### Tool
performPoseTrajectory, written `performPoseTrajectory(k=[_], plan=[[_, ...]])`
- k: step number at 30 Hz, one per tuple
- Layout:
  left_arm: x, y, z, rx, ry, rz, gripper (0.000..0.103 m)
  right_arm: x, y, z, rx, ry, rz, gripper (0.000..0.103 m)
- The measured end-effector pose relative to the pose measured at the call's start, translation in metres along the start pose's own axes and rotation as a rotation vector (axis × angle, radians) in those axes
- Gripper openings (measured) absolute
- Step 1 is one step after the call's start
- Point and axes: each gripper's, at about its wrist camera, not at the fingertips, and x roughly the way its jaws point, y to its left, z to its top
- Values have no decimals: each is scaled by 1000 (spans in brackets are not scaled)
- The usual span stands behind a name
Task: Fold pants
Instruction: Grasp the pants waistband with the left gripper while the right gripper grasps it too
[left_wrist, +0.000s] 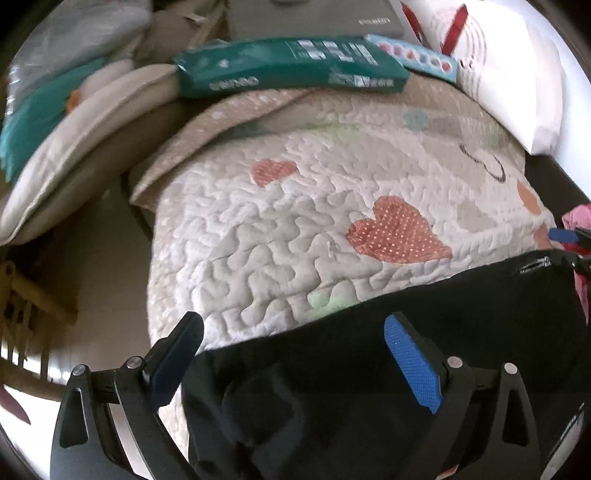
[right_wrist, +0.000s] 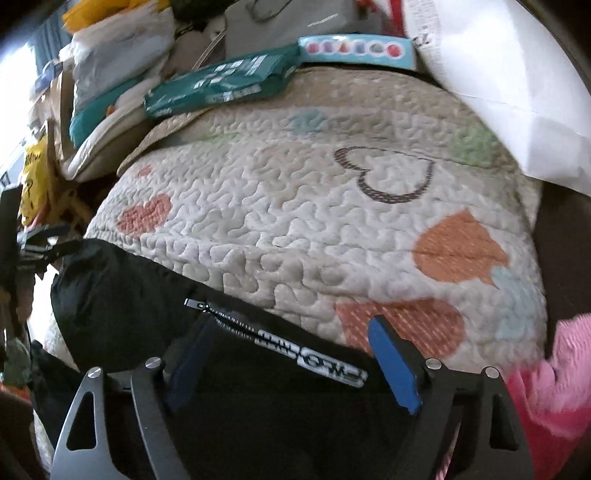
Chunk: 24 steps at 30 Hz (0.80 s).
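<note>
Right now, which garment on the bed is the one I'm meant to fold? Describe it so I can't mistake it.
Start from the quilt with hearts covering the bed. Along its near edge, under both open grippers, lie the black pants. Their silver zipper and white logo strip set them apart from the pink cloth at the right.

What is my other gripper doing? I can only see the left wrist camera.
Observer: The right gripper is open, fingers apart over the black pants.
Operator: Is there writing on them?
Observer: Yes, a white logo label runs on from the zip, but it is too blurry to read.
Operator: What's that pink thing?
Observer: A fuzzy pink cloth, just right of that gripper, at the edge of the quilt.
</note>
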Motion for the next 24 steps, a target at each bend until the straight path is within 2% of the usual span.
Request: performPoseTrajectory(k=[6,10,11,13,14,16,17,18,22,23,24], plan=[[23,-14,-2,88,49,-11,99,26,3,2,-9,17,53,88],[30,-22,-6,105,44,-12,98,35,12,-2,-63,33,33,88],[29,-22,-7,100,44,-19,92,37,13,-3,-73,33,24,88],[25,-23,-7,103,34,-35,71,40,15,-4,-86,32,10,88],[22,-23,-7,107,34,-54,50,41,16,-5,-97,30,2,88],[18,-26,-5,123,53,-88,25,42,17,-5,-105,27,-1,88],[18,-29,-4,133,61,-96,17,42,17,-5,-105,24,0,88],[17,-31,-4,147,68,-100,13,42,17,-5,-106,22,1,86],[17,-39,-3,181,73,-77,12,41,17,-3,-110,13,7,77],[17,-39,-3,179,73,-77,12,40,17,-2,-105,12,14,68],[17,-39,-3,179,72,-74,12,41,16,-2,-99,13,25,49]])
